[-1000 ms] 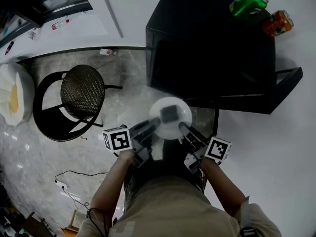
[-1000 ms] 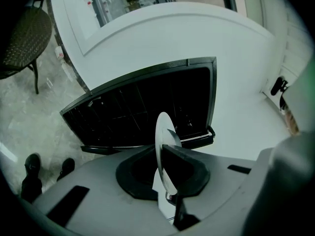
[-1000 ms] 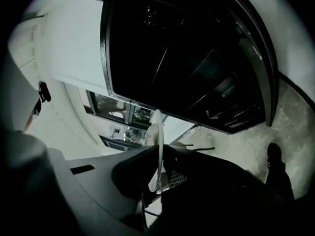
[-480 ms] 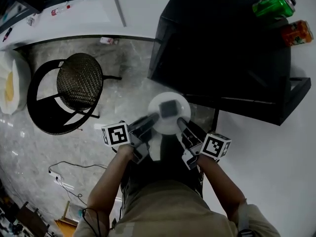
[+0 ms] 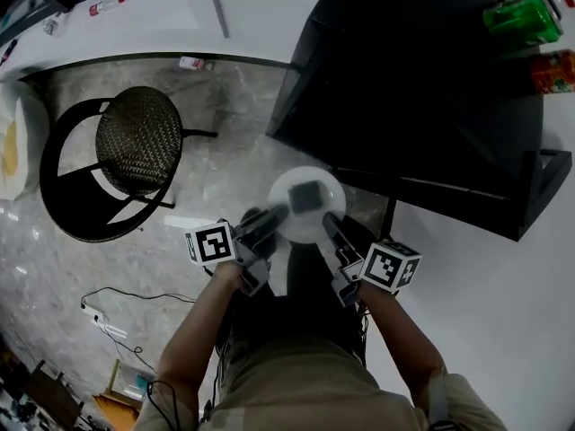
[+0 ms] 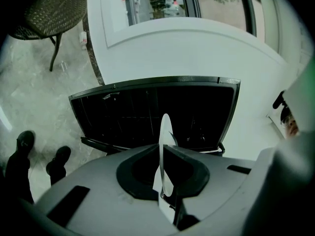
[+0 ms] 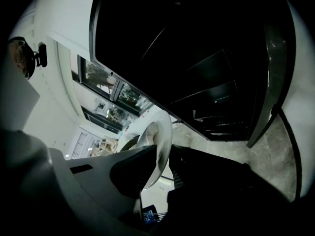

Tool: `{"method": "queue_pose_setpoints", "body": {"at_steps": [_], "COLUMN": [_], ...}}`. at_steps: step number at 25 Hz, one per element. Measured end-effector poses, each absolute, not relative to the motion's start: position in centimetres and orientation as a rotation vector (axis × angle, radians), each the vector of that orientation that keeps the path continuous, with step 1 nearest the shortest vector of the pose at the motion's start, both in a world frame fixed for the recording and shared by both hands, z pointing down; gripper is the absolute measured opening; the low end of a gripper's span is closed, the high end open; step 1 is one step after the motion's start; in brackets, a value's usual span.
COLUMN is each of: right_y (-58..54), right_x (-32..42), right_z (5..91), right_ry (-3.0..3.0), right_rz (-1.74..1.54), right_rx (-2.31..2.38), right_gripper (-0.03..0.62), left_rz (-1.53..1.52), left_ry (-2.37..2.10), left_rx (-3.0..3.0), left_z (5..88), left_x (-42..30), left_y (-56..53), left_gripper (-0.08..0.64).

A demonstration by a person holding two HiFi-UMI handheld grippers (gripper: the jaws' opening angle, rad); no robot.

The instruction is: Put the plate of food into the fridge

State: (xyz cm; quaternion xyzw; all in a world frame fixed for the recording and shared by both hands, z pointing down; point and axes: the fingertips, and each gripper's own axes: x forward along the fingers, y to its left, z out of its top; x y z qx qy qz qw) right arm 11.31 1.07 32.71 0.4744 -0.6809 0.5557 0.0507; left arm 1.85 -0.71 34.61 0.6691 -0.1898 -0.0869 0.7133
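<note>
Head view, looking steeply down. White plate (image 5: 307, 205) is held in the air over the marble floor (image 5: 216, 178), just in front of the black fridge (image 5: 422, 79) and not inside it. A grey, squarish piece of food (image 5: 306, 197) sits near the plate's middle (too blurred to say what it is).

Left gripper (image 5: 277, 216): jaws closed on the plate's left rim. In the left gripper view the plate shows edge-on, pinched between the two pads. Right gripper (image 5: 329, 224): jaws clamped on the right rim, with the plate wedged between them in the right gripper view. Each marker cube rides near the person's hand.

Fridge: the front is open. The left gripper view looks straight into a dark interior with wire shelves, beyond the plate. The door (image 5: 542, 191) stands out at the right in the head view.

On top of the fridge, a green can (image 5: 518, 13) and an orange can (image 5: 553, 70) are near each other at the far right.

Off to the left, well apart from the plate, are a black chair (image 5: 133, 146) with a woven round seat and a cable (image 5: 112, 311) trailing on the floor.
</note>
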Motion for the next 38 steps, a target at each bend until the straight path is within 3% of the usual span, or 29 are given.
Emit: {"method": "queue_pose_setpoints", "body": {"at_steps": [3, 26, 38], "right_y": [0.7, -0.1, 0.4], "right_x": [12.2, 13.5, 11.7], "right_z": [33.1, 37.8, 40.2], "right_ry": [-2.059, -2.049, -2.082], "right_rz": [1.664, 1.535, 1.485], "right_rx": [1.473, 1.455, 1.388], "right_gripper": [0.094, 0.098, 0.031], "left_rz": [-0.193, -0.246, -0.279], "left_ry": [-0.433, -0.477, -0.509], "left_rx": [1.473, 1.464, 1.457], "left_z": [35.6, 41.4, 44.7], "left_x": [1.7, 1.5, 1.2], "left_y": [-0.6, -2.7, -3.0], "left_gripper": [0.021, 0.022, 0.022]}}
